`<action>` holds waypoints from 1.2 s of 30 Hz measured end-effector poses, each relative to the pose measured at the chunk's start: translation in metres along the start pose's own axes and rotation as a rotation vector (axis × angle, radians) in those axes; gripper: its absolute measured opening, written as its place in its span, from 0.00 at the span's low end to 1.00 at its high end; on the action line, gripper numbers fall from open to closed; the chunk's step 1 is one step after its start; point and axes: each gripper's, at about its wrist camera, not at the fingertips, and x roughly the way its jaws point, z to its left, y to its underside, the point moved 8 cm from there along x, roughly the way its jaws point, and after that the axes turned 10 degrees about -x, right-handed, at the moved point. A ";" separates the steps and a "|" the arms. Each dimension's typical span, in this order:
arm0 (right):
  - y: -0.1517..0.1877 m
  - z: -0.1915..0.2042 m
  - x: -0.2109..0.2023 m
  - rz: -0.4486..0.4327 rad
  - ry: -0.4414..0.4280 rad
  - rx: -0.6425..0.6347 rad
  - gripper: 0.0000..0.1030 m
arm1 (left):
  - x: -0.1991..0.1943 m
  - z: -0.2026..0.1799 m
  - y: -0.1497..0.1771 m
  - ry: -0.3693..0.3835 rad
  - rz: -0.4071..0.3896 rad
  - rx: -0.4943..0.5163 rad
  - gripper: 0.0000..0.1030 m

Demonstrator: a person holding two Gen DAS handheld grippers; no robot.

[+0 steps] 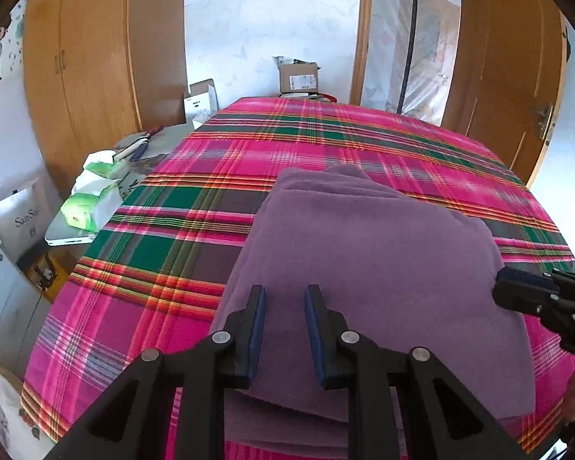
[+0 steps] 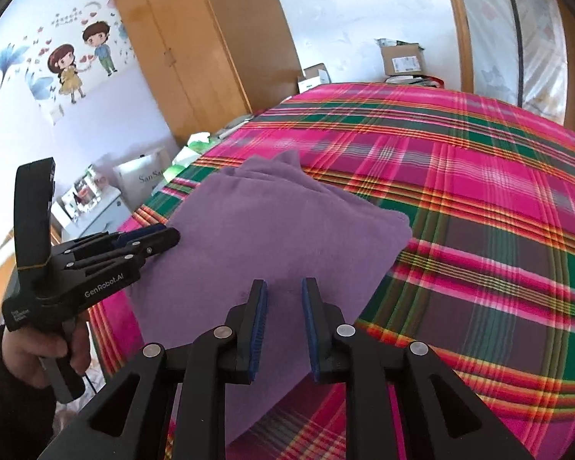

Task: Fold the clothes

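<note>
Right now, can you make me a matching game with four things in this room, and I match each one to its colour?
Things:
1. folded cloth
2. bed cover
3. wardrobe
4. pack of tissues

Colours:
A. orange-brown wood
B. green and white
C. purple
D. pink plaid with green stripes

Pairs: 1-C, 2-D, 3-A, 4-B
</note>
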 end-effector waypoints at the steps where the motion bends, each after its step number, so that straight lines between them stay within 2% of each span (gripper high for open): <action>1: -0.001 0.000 -0.002 -0.004 -0.005 0.006 0.20 | -0.003 0.000 -0.001 0.010 0.000 -0.003 0.22; 4: 0.000 -0.005 -0.012 -0.025 -0.025 0.039 0.21 | -0.015 0.005 -0.006 0.041 -0.021 -0.013 0.22; 7: 0.004 -0.014 -0.019 -0.037 -0.042 0.095 0.31 | -0.019 0.019 -0.008 0.038 -0.023 -0.028 0.22; 9: 0.008 -0.019 -0.020 -0.034 -0.058 0.138 0.38 | -0.018 0.029 -0.007 0.039 -0.006 -0.049 0.22; 14: 0.018 -0.031 -0.019 -0.017 -0.116 0.250 0.40 | -0.012 0.043 -0.002 0.092 0.051 -0.086 0.23; 18: 0.024 -0.035 -0.016 -0.009 -0.146 0.302 0.50 | -0.008 0.041 -0.001 0.154 0.079 -0.102 0.23; 24: 0.028 -0.033 -0.013 0.001 -0.192 0.342 0.51 | 0.001 0.039 0.001 0.188 0.108 -0.104 0.28; 36: 0.032 -0.029 -0.003 0.013 -0.225 0.376 0.52 | 0.014 0.043 0.001 0.246 0.146 -0.159 0.37</action>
